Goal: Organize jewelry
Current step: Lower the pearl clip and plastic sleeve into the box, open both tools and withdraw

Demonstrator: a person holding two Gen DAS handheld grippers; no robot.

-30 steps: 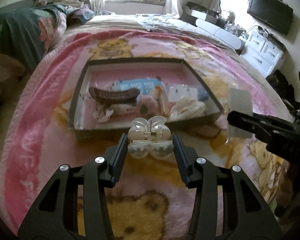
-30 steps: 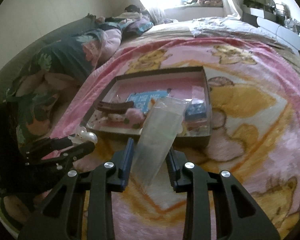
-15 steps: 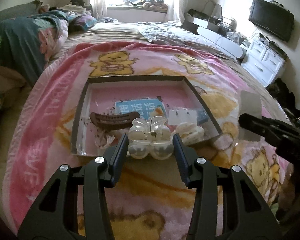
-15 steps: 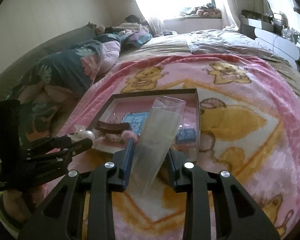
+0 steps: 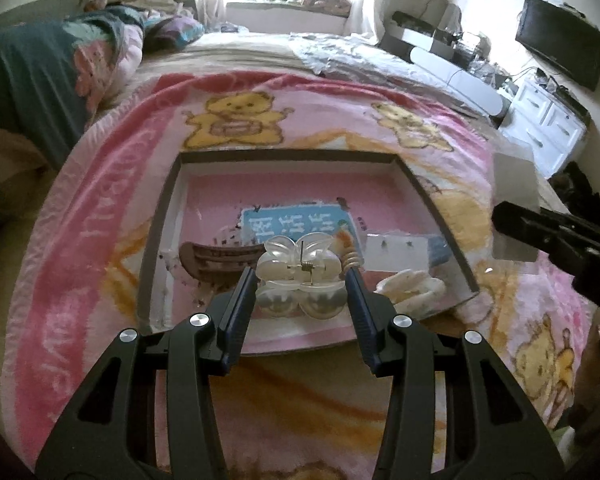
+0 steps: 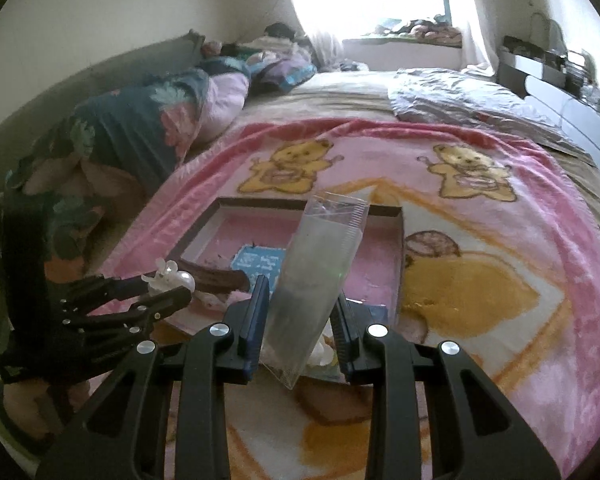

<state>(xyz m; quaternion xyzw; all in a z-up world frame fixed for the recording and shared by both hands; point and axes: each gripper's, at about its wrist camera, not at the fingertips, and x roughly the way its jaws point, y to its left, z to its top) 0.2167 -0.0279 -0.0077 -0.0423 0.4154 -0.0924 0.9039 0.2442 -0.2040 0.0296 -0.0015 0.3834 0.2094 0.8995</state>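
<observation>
Left gripper (image 5: 301, 285) is part open, its pads clamped on a clear pearly claw clip (image 5: 301, 271); the clip's petal-shaped handles point up and away, its two rounded glossy lobes sit low, and its long axis runs across the jaws. It hangs over the near edge of a shallow dark-rimmed tray (image 5: 171, 184) with a pink floor, lying on a fleecy pink bear-print blanket (image 5: 100, 208). Inside the tray: a brown ribbed hair clip (image 5: 208, 258) lying crosswise, a blue printed card (image 5: 296, 222) partly hidden behind the claw clip, and a cream ruffled piece (image 5: 412, 284) whose form is hard to make out. Right gripper (image 6: 299, 312) is closed as tight as it goes on a clear plastic bag (image 6: 320, 280), flat and long, tilted up and rightward; its lower corner pokes below the jaws
</observation>
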